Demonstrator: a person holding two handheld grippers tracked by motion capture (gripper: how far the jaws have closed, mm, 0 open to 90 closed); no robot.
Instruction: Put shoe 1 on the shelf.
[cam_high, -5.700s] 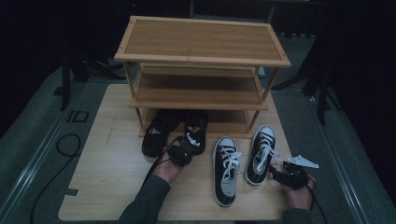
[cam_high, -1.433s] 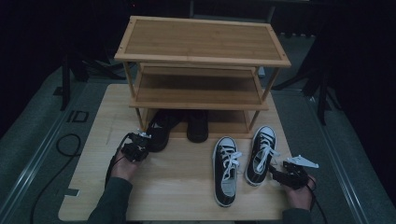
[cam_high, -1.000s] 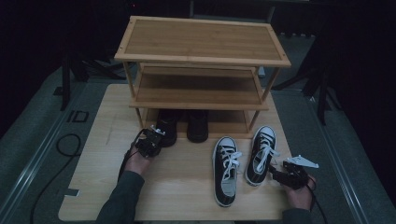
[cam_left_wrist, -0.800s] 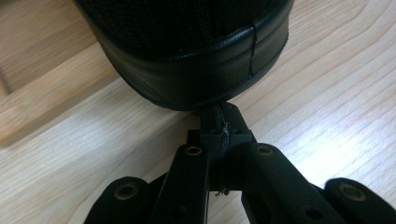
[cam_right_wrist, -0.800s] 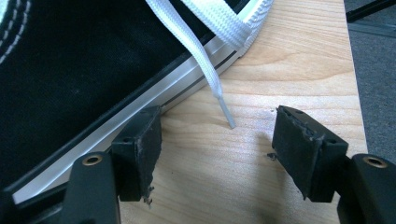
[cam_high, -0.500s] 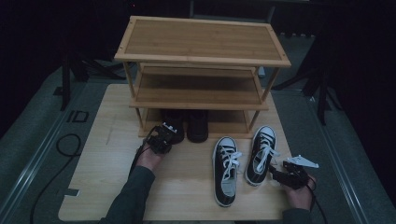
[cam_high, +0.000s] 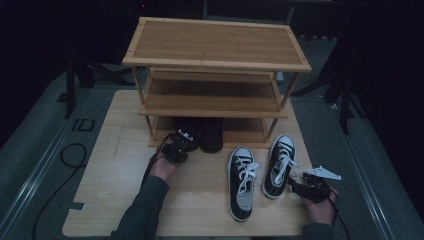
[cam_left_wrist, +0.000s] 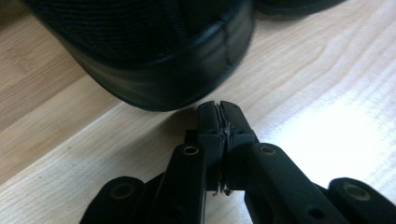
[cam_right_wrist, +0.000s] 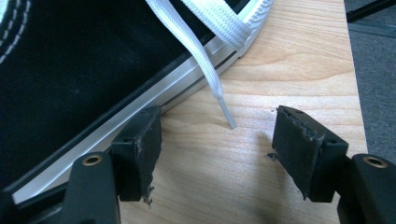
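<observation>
Seen from above: a wooden board (cam_high: 125, 200) lying on grey floor, with a three-tier bamboo shoe rack (cam_high: 215, 45) standing at its far end. Under the lowest shelf, two black shoes (cam_high: 212, 134) side by side, heels pointing toward the near edge. On the board's right half, near the rack, a pair of black-and-white lace-up sneakers (cam_high: 241, 182), toes pointing away; the left one sits nearer the front edge, the right one (cam_high: 280, 165) farther back beside the rack's right leg.

Left hand (cam_high: 162, 169) reaching in from the bottom, dark sleeve visible, holding the left gripper (cam_high: 175, 150) just in front of the left black shoe. In the left gripper view, both jaws pressed together, nothing between them, tips just short of the rounded black heel (cam_left_wrist: 154, 60) and resting low over the wood; whether touching the heel cannot be told.

Right hand (cam_high: 320, 207) at the near right corner of the board, holding the right gripper (cam_high: 300, 186) beside the right sneaker. In the right gripper view, jaws spread wide apart, holding nothing; left jaw right against the sneaker's white sole edge (cam_right_wrist: 154, 100), a loose white lace (cam_right_wrist: 205, 60) hanging down, its tip lying on the bare wood between the jaws.
</observation>
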